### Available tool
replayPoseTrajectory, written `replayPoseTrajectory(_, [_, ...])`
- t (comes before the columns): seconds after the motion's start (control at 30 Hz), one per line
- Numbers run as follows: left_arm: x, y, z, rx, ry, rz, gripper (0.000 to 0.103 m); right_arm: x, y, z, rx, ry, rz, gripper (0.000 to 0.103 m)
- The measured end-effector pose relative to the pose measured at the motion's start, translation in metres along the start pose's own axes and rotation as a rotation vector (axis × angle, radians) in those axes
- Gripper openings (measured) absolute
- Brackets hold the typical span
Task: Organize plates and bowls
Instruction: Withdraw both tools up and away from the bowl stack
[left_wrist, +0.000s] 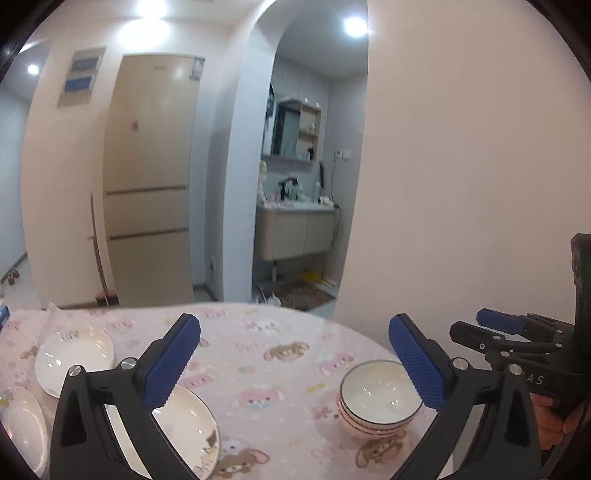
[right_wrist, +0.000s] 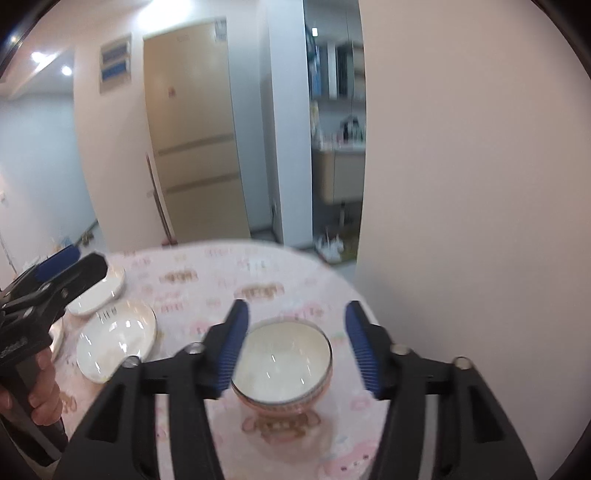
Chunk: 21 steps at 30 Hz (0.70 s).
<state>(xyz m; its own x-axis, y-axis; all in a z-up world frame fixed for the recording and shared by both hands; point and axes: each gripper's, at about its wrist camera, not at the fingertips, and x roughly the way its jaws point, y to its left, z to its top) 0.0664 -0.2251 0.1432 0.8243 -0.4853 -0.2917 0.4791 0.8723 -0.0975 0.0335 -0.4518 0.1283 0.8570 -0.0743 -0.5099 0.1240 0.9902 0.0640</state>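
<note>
While both grippers hang empty, left gripper (left_wrist: 293, 363) wide, right gripper (right_wrist: 293, 354) half open, stacked bowls (left_wrist: 380, 400) sit on the surface (left_wrist: 266, 343) beside plates (left_wrist: 75, 356): glazed, likely slippery, breakable; grip rims.

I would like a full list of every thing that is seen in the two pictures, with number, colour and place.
bowls: one stack, pink outside, white inside, on the table's right part.
plates: three, white, on the table's left part, apart from each other.
tablecloth: one, pink with cartoon animals, covers the table.
fridge: one, beige, against the far wall.
cabinet: one, beige, behind the arch.
left claw: black with blue pads, open, nothing between them.
right claw: same colours, open, above the bowls.
hand: one, holds the left claw's handle.
</note>
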Motion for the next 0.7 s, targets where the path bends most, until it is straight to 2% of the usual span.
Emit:
replayPoseTrajectory(0.1, [-0.020, 0.005, 0.006, 0.025, -0.061, 0.021, 0.103, -0.012, 0.011, 0.005, -0.020, -0.055, 0.029, 0.059])
replayPoseTrajectory(0.13, [-0.026, 0.007, 0.007, 0.035, -0.077, 0.033, 0.103, -0.016, 0.015, 0.007, -0.025, -0.072, 0.038, 0.063])
replayPoseTrajectory(0.17, [-0.031, 0.008, 0.008, 0.044, -0.086, 0.039, 0.103, -0.020, 0.019, 0.008, -0.026, -0.096, 0.041, 0.072])
replayPoseTrajectory(0.27, [-0.050, 0.013, 0.009, 0.070, -0.122, 0.060, 0.103, -0.034, 0.033, 0.010, -0.030, -0.193, 0.050, 0.090])
replayPoseTrajectory(0.37, [-0.066, 0.022, 0.009, 0.064, -0.117, 0.069, 0.103, -0.047, 0.050, 0.012, -0.057, -0.272, 0.089, 0.102])
replayPoseTrajectory(0.47, [-0.086, 0.034, 0.008, 0.057, -0.149, 0.103, 0.103, -0.055, 0.071, 0.011, -0.091, -0.298, 0.134, 0.103])
replayPoseTrajectory(0.6, [-0.116, 0.055, 0.007, 0.029, -0.198, 0.142, 0.103, -0.065, 0.100, 0.008, -0.119, -0.371, 0.107, 0.103])
replayPoseTrajectory(0.7, [-0.137, 0.067, 0.005, 0.037, -0.227, 0.175, 0.103, -0.067, 0.117, 0.005, -0.146, -0.369, 0.143, 0.103])
